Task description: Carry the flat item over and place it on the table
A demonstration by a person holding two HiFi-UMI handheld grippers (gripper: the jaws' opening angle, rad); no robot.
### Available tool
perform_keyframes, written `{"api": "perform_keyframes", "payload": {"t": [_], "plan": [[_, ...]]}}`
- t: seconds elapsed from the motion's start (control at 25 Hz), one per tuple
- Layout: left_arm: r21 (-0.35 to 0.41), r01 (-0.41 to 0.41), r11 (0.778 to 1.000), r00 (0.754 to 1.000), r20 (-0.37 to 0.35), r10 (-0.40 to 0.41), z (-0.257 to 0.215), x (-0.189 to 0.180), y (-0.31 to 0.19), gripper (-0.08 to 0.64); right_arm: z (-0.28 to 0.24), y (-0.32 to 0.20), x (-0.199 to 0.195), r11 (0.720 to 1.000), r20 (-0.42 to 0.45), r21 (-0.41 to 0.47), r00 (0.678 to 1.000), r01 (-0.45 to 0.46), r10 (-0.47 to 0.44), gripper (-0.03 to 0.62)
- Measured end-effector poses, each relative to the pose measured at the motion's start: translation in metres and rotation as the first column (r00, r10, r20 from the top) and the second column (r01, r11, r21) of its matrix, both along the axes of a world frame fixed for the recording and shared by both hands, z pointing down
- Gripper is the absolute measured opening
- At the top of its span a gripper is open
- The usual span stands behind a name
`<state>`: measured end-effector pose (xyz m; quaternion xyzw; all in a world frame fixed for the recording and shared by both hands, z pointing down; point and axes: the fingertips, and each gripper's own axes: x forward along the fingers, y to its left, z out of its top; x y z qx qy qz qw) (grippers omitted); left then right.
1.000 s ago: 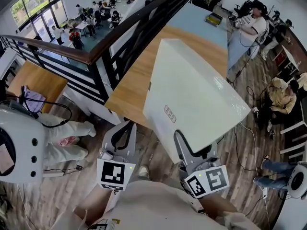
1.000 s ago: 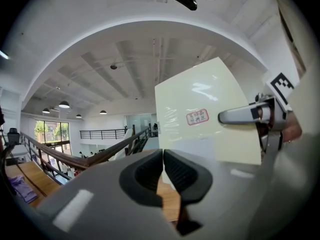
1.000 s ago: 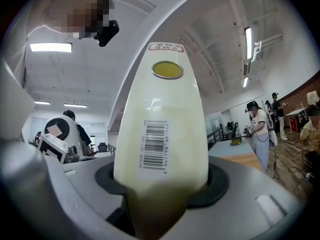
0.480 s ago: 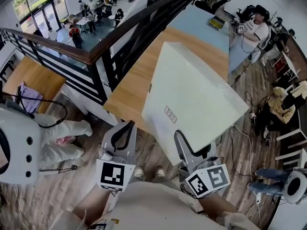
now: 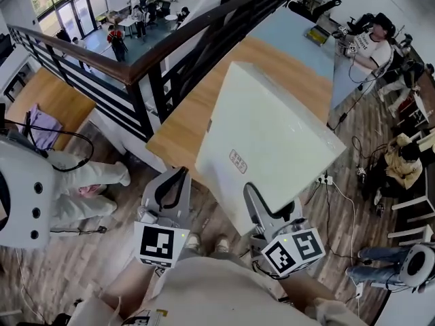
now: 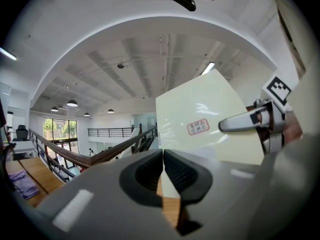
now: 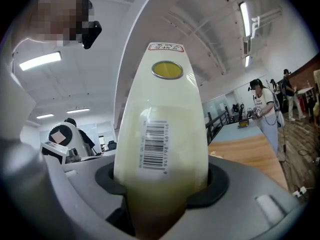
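Note:
The flat item (image 5: 272, 131) is a large pale cream panel with a small red-framed label. It is held up at a tilt above the wooden table (image 5: 194, 114). My right gripper (image 5: 272, 209) is shut on its near edge; in the right gripper view the panel's barcoded edge (image 7: 162, 129) fills the space between the jaws of the right gripper (image 7: 162, 186). My left gripper (image 5: 171, 185) hangs to the left of the panel, apart from it. In the left gripper view the left gripper (image 6: 163, 170) has its jaws together with nothing between them, and the panel (image 6: 200, 114) shows beyond.
A dark railing (image 5: 136, 73) runs along the table's left side over a drop to a lower floor. The table's far end is blue (image 5: 292, 32). A person (image 5: 370, 43) stands at the far right, near cables and chairs. A white rounded machine (image 5: 20, 195) stands at left.
The table and railing have come a little nearer in the head view, and the held panel has shifted slightly left over the table's near corner. Both grippers keep their state.

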<state>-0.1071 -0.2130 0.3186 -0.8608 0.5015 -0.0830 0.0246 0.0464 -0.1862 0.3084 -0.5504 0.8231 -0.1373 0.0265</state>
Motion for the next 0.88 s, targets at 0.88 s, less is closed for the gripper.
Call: {"api": "perform_keyframes", "payload": {"t": [0.88], "plan": [[-0.158,0.11,0.981,0.992,0.075,-0.099,0.081,-0.007,-0.087,0.005,0.113,-0.112,-0.051,0.943,0.215,-0.294,0.972,0.154,-0.092,0.291]]}}
